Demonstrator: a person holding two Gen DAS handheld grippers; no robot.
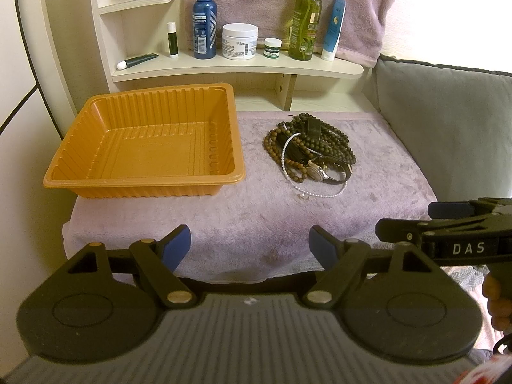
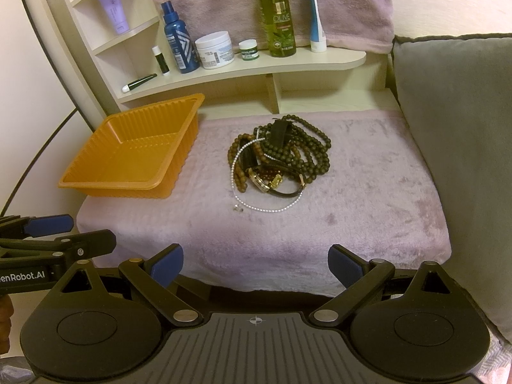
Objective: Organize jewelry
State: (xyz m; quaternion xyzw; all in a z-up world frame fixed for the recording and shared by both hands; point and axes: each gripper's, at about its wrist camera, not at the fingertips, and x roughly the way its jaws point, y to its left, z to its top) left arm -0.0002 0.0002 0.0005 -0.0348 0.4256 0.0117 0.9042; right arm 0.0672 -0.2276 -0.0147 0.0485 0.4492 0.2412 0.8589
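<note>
A tangled pile of jewelry (image 1: 308,152) lies on a mauve towel: dark and brown bead strings, a white pearl strand (image 1: 320,193) and a gold watch (image 1: 316,171) on a black strap. It also shows in the right wrist view (image 2: 281,156). An empty orange plastic tray (image 1: 144,142) stands left of the pile, also in the right wrist view (image 2: 128,156). My left gripper (image 1: 249,249) is open and empty near the towel's front edge. My right gripper (image 2: 256,265) is open and empty, level with it and to its right (image 1: 409,220).
A shelf (image 1: 224,67) behind holds bottles, jars and tubes, among them a blue spray bottle (image 1: 204,19) and a green bottle (image 1: 305,19). A grey cushion (image 1: 448,128) stands at the right. A mauve towel (image 1: 288,0) hangs at the back.
</note>
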